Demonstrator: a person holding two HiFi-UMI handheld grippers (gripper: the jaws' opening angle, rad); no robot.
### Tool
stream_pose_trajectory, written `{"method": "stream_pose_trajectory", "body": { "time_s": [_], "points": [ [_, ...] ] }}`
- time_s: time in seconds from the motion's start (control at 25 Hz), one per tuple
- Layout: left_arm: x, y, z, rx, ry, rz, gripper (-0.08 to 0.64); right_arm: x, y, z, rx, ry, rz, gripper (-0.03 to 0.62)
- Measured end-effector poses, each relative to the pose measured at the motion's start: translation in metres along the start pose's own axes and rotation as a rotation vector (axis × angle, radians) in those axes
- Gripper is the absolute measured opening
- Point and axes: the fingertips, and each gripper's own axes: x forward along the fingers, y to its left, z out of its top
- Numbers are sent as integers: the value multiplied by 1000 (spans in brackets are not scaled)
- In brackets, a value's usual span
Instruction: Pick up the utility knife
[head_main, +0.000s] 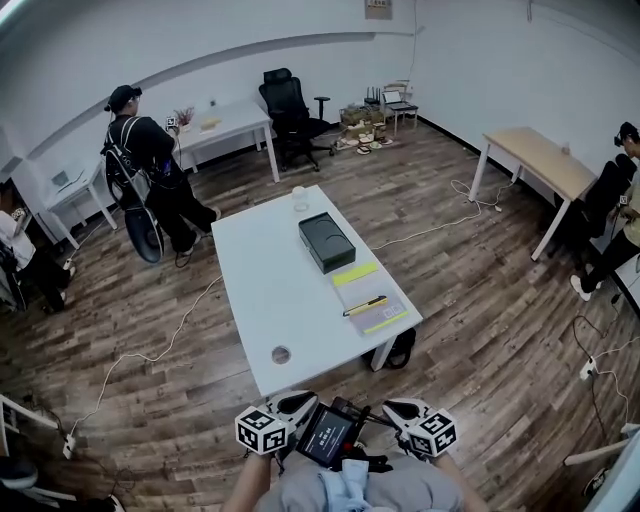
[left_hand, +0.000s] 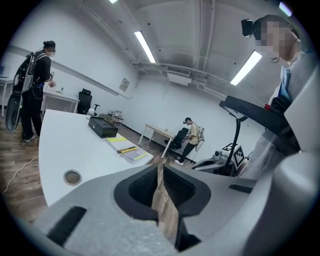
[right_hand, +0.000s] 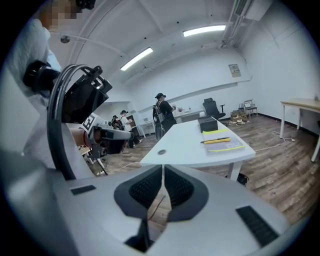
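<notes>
Nearest, both grippers are held close in front of the person, short of the tabletop's (head_main: 262, 300) near edge. The left gripper (head_main: 293, 404) has its jaws together with nothing between them, only floor showing through the slit in its own view (left_hand: 161, 186). The right gripper (head_main: 401, 408) is likewise closed and empty (right_hand: 162, 189).

Past the near edge sits a round grommet (head_main: 281, 354). Further on, by the right edge and toward the near right corner, the knife (head_main: 366, 305) lies flat on a pale sheet (head_main: 380, 316), roughly across the right edge's line (both gripper views catch it too (left_hand: 126, 149) (right_hand: 218, 141)). Beyond it is a black box (head_main: 326, 241) mid-tabletop, then a cup (head_main: 299, 197) at the far edge.

The knife looks slim, stiff and light, likely a smooth plastic body that could slide on the paper. I would open the jaws first, then close across its narrow width at mid-body, clear of the blade end; whether the blade is out is too small to tell.
</notes>
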Motion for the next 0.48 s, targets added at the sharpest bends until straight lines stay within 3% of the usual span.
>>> {"method": "stream_pose_trajectory", "body": {
  "time_s": [0.48],
  "points": [
    [43,-3,14,-16,17,-32,40,0,-48,24,21,-31,-23,31]
  ]
}}
